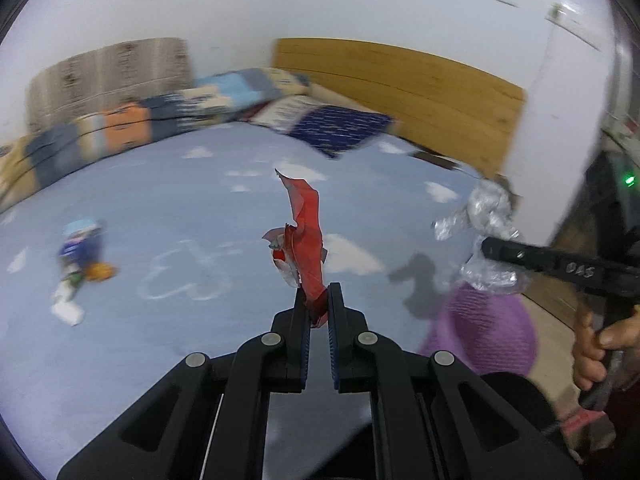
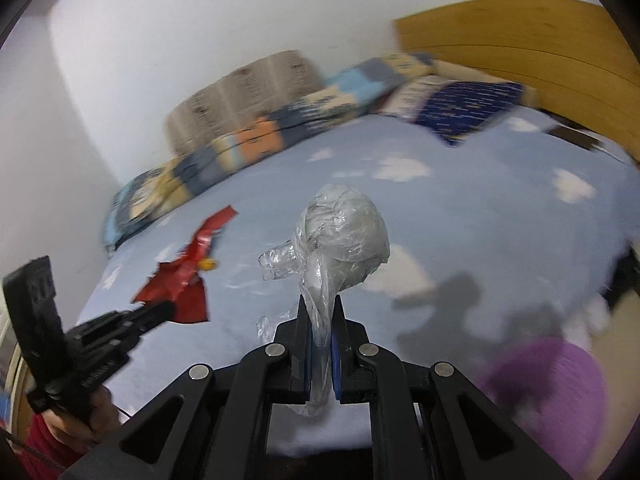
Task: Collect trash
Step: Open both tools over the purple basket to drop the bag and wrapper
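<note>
Above the blue bedspread (image 1: pixel 160 208), the left gripper (image 1: pixel 319 304) pinches a red wrapper (image 1: pixel 306 240); the right gripper (image 2: pixel 320 320) clamps crumpled clear plastic (image 2: pixel 344 236).

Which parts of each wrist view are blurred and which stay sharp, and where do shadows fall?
Left wrist view: the patchwork pillows and small trash pile smear, while the left gripper and its red foil wrapper stay crisp. Right wrist view: the purple basket blurs, the crumpled clear plastic bag in the right gripper is sharp, and shadows darken the blue cloud-print bedsheet.
</note>
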Demonstrator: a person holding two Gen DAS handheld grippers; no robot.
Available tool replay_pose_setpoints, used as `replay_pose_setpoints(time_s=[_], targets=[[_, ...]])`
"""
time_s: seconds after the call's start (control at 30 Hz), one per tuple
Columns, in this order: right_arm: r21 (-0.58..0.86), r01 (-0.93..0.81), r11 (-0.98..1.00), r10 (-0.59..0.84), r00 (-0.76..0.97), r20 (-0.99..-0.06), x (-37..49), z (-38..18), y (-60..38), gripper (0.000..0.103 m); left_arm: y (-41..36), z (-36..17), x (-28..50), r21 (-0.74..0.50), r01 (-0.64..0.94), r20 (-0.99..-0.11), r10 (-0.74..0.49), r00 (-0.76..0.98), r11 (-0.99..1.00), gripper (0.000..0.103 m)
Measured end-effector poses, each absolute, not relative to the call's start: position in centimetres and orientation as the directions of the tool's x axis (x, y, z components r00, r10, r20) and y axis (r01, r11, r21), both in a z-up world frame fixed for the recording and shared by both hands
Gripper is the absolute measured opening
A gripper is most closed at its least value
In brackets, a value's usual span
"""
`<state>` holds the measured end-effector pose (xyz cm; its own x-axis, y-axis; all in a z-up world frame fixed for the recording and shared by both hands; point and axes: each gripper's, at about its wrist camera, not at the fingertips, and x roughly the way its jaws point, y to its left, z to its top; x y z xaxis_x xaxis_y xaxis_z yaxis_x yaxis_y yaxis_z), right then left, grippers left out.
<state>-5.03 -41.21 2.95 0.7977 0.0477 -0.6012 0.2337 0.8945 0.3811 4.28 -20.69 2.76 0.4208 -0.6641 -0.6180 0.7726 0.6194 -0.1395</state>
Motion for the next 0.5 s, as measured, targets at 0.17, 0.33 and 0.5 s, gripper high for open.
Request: replay_pose_setpoints(time_s=[0.17,0.33,0.5], targets=[[0.352,0.388,0.852,-0.071,0.751,-0.656,-11.2,1.8,-46.4,0.007,-25.7,3.3,1.3,-0.178,0.840,-0.625,-0.718,0.306,0.512,0.008],[0.350,0.491,0.798,-0.135,0.712,-0.689,-15.5,0.6,-49.9,0.007,-31.3,2.9,-1.6,-0.221,0.887,-0.663,-0.729,0.168,0.405,0.008],[0.344,0.538,0.769,-0.157,0.682,-0.714,-17.2,-0.7,-51.5,0.008,-36.1,1.8,-4.1,-0.222,0.920,-0.705,-0.704,0.078,0.324,0.008]])
